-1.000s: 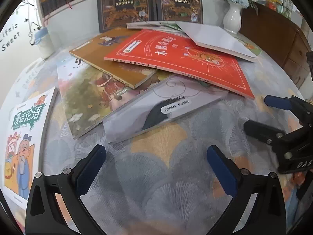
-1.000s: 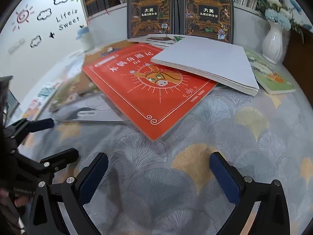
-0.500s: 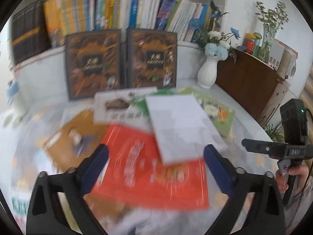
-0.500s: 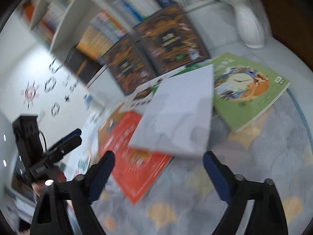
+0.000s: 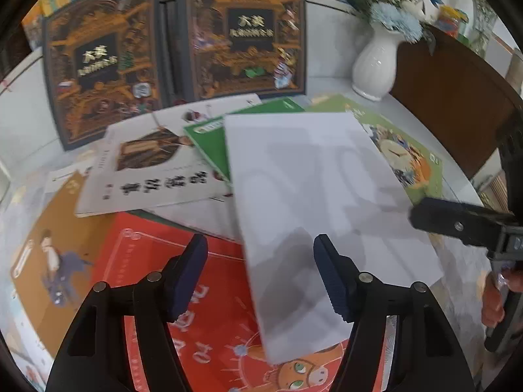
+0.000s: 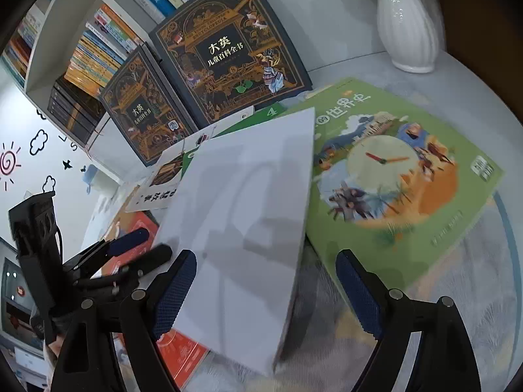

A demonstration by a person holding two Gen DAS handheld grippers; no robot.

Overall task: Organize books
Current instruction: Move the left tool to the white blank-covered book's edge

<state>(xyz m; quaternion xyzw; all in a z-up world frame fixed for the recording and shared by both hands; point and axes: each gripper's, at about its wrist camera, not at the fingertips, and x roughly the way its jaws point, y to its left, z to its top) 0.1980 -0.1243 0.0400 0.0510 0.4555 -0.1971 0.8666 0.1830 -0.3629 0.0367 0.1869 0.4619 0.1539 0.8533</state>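
A plain white book [image 5: 320, 196] lies on top of a loose pile, over a red book [image 5: 163, 277] and a green clock-cover book [image 5: 402, 153]. My left gripper [image 5: 260, 271] hovers over the white book's near left edge. Its jaws are closing, and the pads press on nothing. My right gripper [image 6: 266, 290] stands open and wide over the white book [image 6: 248, 212], near its front corner, with the green clock-cover book [image 6: 392, 176] to the right. Each gripper shows in the other's view: the right gripper [image 5: 457, 225], and the left gripper [image 6: 137, 248].
Two dark encyclopedia volumes [image 5: 101, 55] [image 5: 245, 32] stand upright behind the pile. A white vase [image 5: 376, 62] with flowers stands at the back right beside a brown cabinet [image 5: 457, 104]. A brown book [image 5: 49, 245], a calligraphy-cover book [image 5: 147, 170] and a green book [image 5: 209, 137] also lie scattered.
Both grippers have moved forward over the pile, up close to the white book. The left jaws have narrowed. The right gripper has rolled and its view is tilted.
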